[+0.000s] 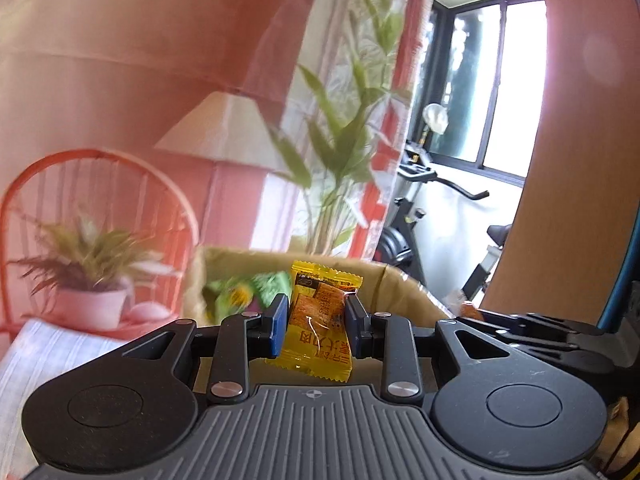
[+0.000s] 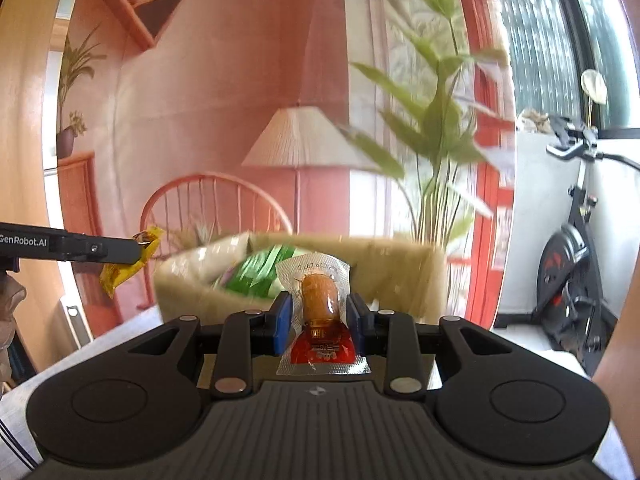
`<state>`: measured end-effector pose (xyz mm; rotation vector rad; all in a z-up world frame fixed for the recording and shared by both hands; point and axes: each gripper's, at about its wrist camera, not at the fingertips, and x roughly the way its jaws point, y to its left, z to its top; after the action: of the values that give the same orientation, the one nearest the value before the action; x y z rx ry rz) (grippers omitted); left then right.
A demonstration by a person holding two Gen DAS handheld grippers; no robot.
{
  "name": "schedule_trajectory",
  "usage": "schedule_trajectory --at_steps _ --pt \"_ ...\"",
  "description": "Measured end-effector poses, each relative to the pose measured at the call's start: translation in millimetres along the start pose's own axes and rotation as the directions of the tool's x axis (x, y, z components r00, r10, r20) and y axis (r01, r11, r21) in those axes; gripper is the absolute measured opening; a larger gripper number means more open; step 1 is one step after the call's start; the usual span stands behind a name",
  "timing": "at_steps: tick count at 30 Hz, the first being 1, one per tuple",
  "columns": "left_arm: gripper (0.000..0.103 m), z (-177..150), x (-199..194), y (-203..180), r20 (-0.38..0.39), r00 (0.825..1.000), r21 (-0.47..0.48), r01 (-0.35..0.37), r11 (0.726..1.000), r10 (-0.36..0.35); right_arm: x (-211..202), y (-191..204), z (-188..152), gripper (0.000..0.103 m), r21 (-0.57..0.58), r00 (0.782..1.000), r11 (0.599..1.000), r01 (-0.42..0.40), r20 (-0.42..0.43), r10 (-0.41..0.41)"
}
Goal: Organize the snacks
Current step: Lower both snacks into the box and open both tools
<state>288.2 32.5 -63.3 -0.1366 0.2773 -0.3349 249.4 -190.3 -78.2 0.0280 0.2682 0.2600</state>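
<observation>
My left gripper is shut on a yellow snack packet and holds it upright in the air. It also shows at the left of the right wrist view, with the yellow packet hanging from it. My right gripper is shut on a clear-and-red sausage packet. A khaki storage box stands just ahead of both grippers, with a green snack bag inside. The box and the green bag show in the left wrist view too.
A printed backdrop of a pink room with a lamp and chair stands behind the box. A real plant rises beside it. An exercise bike stands at the right by the window. A striped cloth covers the table.
</observation>
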Motion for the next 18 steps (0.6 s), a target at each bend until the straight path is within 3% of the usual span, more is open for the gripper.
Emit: schedule_trajectory --at_steps 6,14,15,16,18 --pt "0.032 13 57 -13 -0.032 0.999 0.031 0.02 0.999 -0.019 41 -16 8 0.031 0.013 0.999 0.999 0.042 -0.006 -0.042" --pt "0.033 3 107 -13 -0.099 0.995 0.088 0.005 0.996 0.003 80 -25 6 0.036 -0.024 0.996 0.997 0.069 -0.047 -0.07" --pt "0.037 1 108 -13 -0.108 0.994 0.094 0.003 0.996 0.007 83 -27 5 0.038 -0.019 0.996 0.997 0.073 -0.053 -0.074" --pt "0.048 -1 108 -11 -0.112 0.994 0.099 -0.005 0.995 0.016 85 -29 3 0.041 -0.013 0.995 0.997 0.078 -0.058 -0.078" --pt "0.061 -2 104 -8 -0.103 0.994 0.103 -0.022 0.994 0.033 86 -32 0 0.041 0.002 0.995 0.997 0.081 -0.066 -0.081"
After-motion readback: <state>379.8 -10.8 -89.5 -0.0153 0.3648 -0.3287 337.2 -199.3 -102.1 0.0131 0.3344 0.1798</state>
